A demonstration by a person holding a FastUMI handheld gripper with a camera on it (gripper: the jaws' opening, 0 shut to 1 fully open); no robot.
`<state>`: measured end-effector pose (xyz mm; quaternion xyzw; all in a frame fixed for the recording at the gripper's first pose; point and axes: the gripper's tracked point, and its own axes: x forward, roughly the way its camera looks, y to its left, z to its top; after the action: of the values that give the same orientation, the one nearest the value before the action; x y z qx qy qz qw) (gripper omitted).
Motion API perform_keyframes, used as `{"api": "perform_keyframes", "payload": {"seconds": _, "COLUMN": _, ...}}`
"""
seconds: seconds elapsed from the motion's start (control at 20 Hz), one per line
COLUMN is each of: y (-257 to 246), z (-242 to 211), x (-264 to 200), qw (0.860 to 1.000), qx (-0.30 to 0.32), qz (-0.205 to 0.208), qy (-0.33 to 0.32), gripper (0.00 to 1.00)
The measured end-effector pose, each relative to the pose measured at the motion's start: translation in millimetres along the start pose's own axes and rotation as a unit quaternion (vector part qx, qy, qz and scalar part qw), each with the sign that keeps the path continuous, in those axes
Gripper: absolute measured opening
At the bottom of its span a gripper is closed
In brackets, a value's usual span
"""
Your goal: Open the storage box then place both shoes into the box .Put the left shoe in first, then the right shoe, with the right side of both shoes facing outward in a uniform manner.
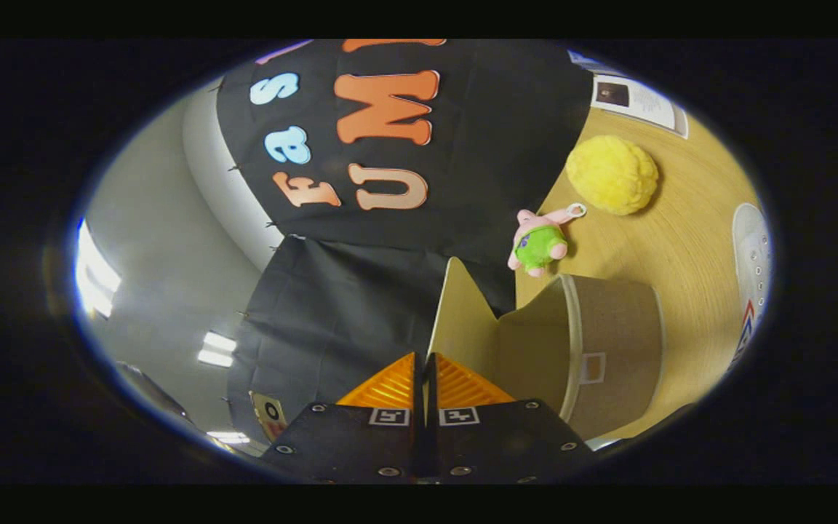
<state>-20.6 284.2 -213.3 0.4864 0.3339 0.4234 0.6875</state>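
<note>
- The storage box (612,349) is the landmark here: a brown, fabric-covered box with pale edging and a small pale-framed label window on the side that faces the camera. It stands on the light wooden table (681,240), and the whole scene appears rolled on its side.
- The box's lid flap (463,320) is a thin, pale cream panel, raised off the box and standing edge-on just ahead of the fingers. Behind it the opening shows the box's plain tan inner wall.
- The gripper (425,360) has its two orange ribbed fingers (382,386) drawn close together, and the near edge of the lid flap runs down into the narrow slit between them. They are pinched on that edge, one pad on each face of the panel.
- Each black finger base carries a small square black-and-white marker, next to the slit.
- A white shoe (753,262) with eyelets, plus red and blue trim at one end, lies on the table well apart from the box, on the side of its labelled face. Only part of it can be seen, and I cannot tell which foot it is for.
- A small pink plush toy (539,244) in a green outfit, with a white loop, lies on the table just beyond the box's far corner.
- A fuzzy yellow ball (612,175) sits farther past the toy, clearly apart from the box.
- A sheet of printed paper (641,102) lies at the table's far end, beyond the ball.
- The booth's black cloth wall (361,313) hangs behind the raised flap.
</note>
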Motion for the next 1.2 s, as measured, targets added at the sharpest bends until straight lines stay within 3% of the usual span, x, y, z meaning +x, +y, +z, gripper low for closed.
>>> {"api": "perform_keyframes", "payload": {"seconds": 0.5, "y": 70.5, "z": -25.7, "x": 60.2, "qw": 0.991, "qx": -0.129, "qz": -0.041, "qy": -0.013, "gripper": 0.00}}
{"api": "perform_keyframes", "payload": {"seconds": 1.2, "y": 107.0, "z": -80.0, "x": 148.7, "qw": 0.955, "qx": -0.279, "qz": -0.100, "qy": 0.014, "gripper": 0.04}}
